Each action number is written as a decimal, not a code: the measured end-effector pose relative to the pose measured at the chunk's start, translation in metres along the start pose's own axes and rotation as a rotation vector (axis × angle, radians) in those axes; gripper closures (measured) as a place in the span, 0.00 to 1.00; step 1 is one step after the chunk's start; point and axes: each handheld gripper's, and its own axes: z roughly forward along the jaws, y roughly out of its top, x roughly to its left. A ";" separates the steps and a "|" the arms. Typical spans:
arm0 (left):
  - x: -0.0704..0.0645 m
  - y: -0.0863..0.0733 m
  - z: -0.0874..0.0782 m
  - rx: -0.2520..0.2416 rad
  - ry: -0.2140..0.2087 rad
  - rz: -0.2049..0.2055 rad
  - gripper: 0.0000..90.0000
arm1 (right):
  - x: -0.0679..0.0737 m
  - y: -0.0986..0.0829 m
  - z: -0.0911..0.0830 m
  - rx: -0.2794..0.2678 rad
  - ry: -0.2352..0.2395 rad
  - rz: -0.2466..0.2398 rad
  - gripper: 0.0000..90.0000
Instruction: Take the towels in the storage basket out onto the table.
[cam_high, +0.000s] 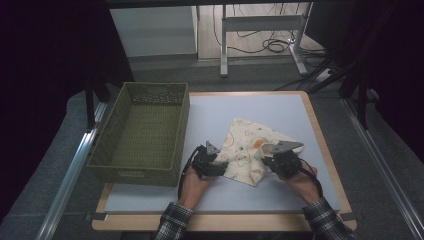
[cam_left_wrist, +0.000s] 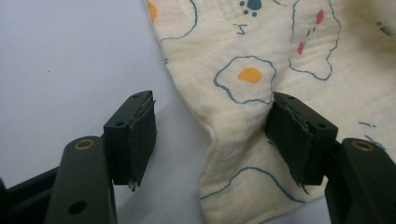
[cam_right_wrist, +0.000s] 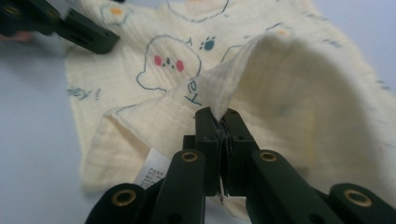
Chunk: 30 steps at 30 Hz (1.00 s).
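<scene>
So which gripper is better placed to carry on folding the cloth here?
Probably the right gripper: its jaws are shut on a lifted fold of the cloth. The left gripper is open, with the cloth edge between its jaws.

In the high view, the basket (cam_high: 142, 132) is sitting at the left of the counter (cam_high: 280, 107), with the cloth (cam_high: 245, 145) lying to its right, near centre. Your left gripper (cam_high: 216, 162) is sitting at the cloth's left edge, your right gripper (cam_high: 274, 161) at its lower right.
</scene>
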 end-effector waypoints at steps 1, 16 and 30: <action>0.000 0.000 0.000 -0.002 0.000 -0.002 0.37 | -0.001 0.000 -0.009 -0.011 -0.003 0.009 0.97; -0.006 0.006 -0.006 0.035 -0.022 0.021 0.30 | -0.009 -0.070 -0.096 0.021 -0.002 0.156 0.86; -0.010 -0.019 -0.032 0.043 0.003 -0.017 0.65 | -0.003 -0.106 -0.093 -0.007 0.004 0.230 0.70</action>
